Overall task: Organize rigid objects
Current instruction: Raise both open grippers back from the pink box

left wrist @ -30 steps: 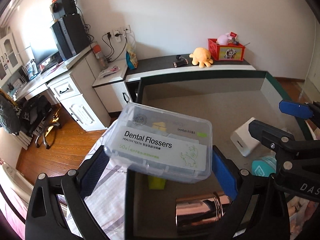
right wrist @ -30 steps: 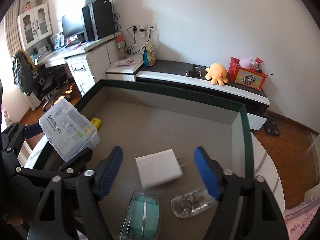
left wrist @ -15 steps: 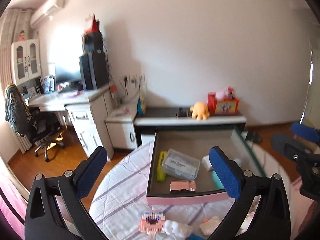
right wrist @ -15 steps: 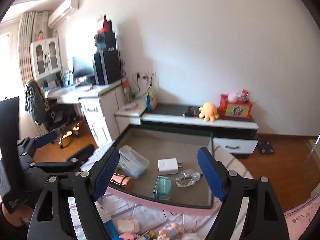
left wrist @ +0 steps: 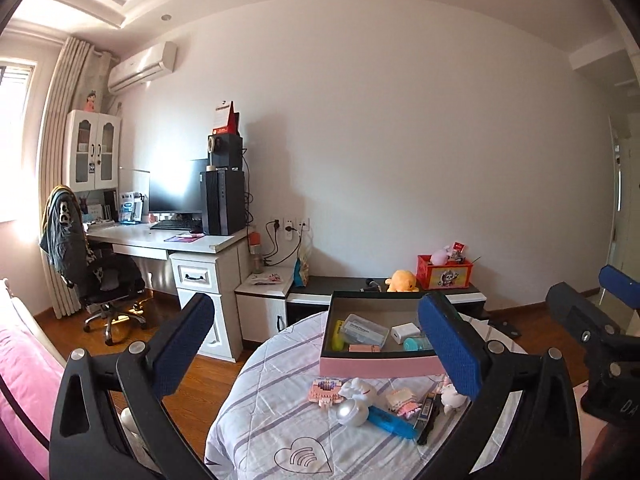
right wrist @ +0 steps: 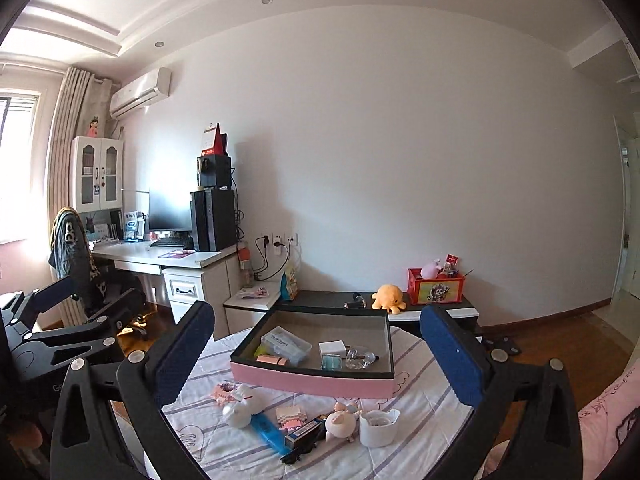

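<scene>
A pink-sided tray (left wrist: 376,364) (right wrist: 312,385) stands on a round table with a striped cloth. In it lie the clear dental flosser box (left wrist: 366,330) (right wrist: 286,346), a white charger (right wrist: 332,348), a teal case (right wrist: 331,361), a copper tube (right wrist: 272,359) and a clear piece (right wrist: 360,358). My left gripper (left wrist: 320,346) is open and empty, held high and back from the tray. My right gripper (right wrist: 316,354) is open and empty too, also well back.
Small toys, a blue item (right wrist: 270,432), a white cup (right wrist: 378,426) and a pearly ball (left wrist: 352,412) lie on the cloth (left wrist: 280,420) in front of the tray. A desk, chair and low cabinet stand behind. Pink bedding lies at both sides.
The left gripper let go of the flosser box, which now lies in the tray. Both grippers pulled far back and up from the tray.
</scene>
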Demonstrator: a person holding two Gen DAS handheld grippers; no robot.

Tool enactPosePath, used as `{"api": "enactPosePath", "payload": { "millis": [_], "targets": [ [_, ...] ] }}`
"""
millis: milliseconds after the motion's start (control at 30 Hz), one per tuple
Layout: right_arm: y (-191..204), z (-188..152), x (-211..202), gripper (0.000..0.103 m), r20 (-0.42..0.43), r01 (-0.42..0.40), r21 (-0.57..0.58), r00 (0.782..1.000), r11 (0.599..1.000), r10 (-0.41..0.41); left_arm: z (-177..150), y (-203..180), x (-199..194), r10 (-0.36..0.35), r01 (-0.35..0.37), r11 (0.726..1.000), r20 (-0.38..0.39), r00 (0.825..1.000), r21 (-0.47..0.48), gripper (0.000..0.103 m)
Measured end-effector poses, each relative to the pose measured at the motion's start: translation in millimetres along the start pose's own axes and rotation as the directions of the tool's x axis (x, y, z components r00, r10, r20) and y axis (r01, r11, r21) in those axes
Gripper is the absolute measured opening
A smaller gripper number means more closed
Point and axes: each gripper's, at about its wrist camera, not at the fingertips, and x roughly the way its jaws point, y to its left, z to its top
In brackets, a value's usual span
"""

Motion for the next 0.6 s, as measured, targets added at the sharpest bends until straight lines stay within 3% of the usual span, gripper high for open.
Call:
{"api": "enactPosePath", "payload": {
  "millis": [300, 600],
  "targets": [
    [14.3, -8.2, -32.4, 0.103, 0.020, 0.002, -0.032, 1.000, 0.999, -0.002, -6.1, -2.6, -37.6, -0.004, 0.004, 1.000, 0.029, 1.000, 0.010, 0.103],
    [14.3, -7.4, -53.3, 0.103, 0.053, 0.027, -0.036, 0.998, 0.999, -0.025, -3.3, -7.8, -46.1, -0.018, 0.018, 1.000, 0.043, 0.999, 0.008, 0.103]
  ]
}}
